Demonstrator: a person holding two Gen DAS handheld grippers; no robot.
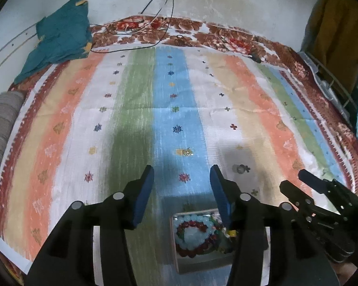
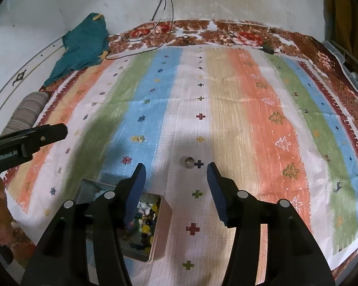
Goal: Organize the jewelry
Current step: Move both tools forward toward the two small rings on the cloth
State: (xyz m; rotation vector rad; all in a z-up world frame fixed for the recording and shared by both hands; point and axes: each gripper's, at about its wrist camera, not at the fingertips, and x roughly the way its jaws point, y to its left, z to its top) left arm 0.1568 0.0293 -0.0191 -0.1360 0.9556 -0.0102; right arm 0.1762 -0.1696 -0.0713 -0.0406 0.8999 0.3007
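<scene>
An open metal box (image 1: 179, 259) full of bead bracelets sits on the striped cloth, low between my left fingers; it also shows in the right wrist view (image 2: 162, 219), partly behind my right gripper's left finger. A small silver ring (image 2: 188, 161) lies on the white stripe just ahead of my right gripper (image 2: 176, 170), and shows in the left wrist view (image 1: 238, 168). A small gold piece (image 1: 185, 152) lies on the blue stripe ahead of my left gripper (image 1: 181, 174); it shows in the right wrist view (image 2: 139, 139). Both grippers are open and empty.
The striped cloth (image 1: 140, 95) covers a floral blanket (image 1: 226, 33) against a white wall. A teal garment (image 1: 59, 38) lies at the back left, with cables (image 1: 155, 4) hanging beside it. A grey roll (image 1: 2, 124) lies at the left edge.
</scene>
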